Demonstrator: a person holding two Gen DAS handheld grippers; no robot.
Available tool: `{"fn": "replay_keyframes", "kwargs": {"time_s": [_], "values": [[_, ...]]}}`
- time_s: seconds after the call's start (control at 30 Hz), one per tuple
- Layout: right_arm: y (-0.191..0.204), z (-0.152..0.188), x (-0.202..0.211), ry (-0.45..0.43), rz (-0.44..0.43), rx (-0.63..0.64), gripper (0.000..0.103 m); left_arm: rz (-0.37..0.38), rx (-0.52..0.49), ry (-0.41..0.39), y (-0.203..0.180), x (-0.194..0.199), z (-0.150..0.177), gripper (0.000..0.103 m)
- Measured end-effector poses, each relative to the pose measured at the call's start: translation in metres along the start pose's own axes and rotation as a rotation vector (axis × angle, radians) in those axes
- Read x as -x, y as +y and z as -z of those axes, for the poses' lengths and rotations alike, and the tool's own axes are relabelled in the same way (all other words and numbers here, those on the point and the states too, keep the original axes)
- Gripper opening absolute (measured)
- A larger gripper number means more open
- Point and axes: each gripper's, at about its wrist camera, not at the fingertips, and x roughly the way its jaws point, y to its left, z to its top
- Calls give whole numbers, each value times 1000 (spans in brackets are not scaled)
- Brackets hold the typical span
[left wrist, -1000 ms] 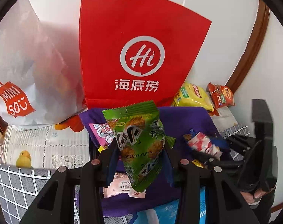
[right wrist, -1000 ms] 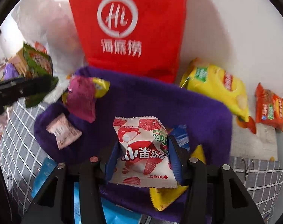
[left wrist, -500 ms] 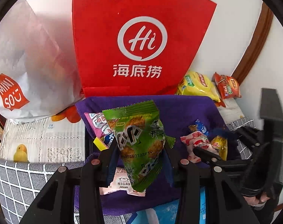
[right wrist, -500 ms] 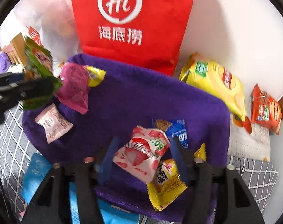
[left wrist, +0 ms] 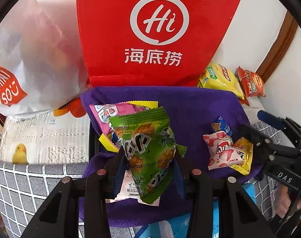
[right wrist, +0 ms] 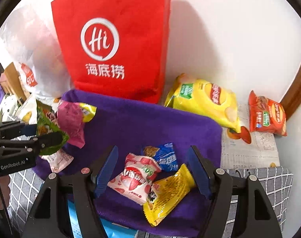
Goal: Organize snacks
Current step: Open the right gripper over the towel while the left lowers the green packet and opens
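- Left gripper [left wrist: 148, 164]: jaws clamped on the green snack packet [left wrist: 146, 154], held upright above the near left part of the purple cloth [left wrist: 190, 111].
- Right gripper [right wrist: 154, 170]: jaws spread wide, holding nothing, poised over a small cluster of packets.
- Cluster under the right gripper: strawberry packet [right wrist: 134, 178] lying flat, yellow packet [right wrist: 168, 194] touching its right edge, blue packet [right wrist: 162, 154] just behind. All rest on the cloth, free of the jaws.
- Left side of the cloth: pale pink sachet [right wrist: 57, 160] beneath the green packet; pink packet [left wrist: 118, 113] with yellow trim just beyond it.
- Off the cloth, right rear: yellow chip bag [right wrist: 206, 101] and orange packet [right wrist: 267, 115], side by side near the wall.
- Rear: red tote bag [left wrist: 156, 33] standing upright at the cloth's far edge; white shopping bag [left wrist: 31, 59] to its left.
- Step in hand, as judged: the right side's cluster is laid down; the green packet awaits placing.
- Next move, as judged: lower the green packet beside the pink packets, then part the left jaws; avoid dragging the sachet underneath.
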Motion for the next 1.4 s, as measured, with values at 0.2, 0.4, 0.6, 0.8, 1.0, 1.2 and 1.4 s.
{"fn": "replay_keyframes", "kwargs": {"time_s": [0.2,0.4,0.6,0.8,1.0,1.2,1.4], "values": [[-2,-2,9,-37,16,-4,72,-17,-5,18,1,-1,0,45],[0,-5,19,-71,29,-4,72,15,36,-21,2,9,-4,71],[1,-6,25,-80,16,-13,72,40,19,-85,-3,25,-6,74],[3,-8,31,-102,56,-24,72,94,10,-65,-6,28,-6,74],[11,-7,36,-121,59,-2,72,85,1,-78,-9,31,-5,74],[15,-10,49,-107,53,-47,72,33,-28,-114,-14,43,-4,74],[12,-3,73,-106,41,-91,72,68,-35,-129,-19,61,-4,74]]}}
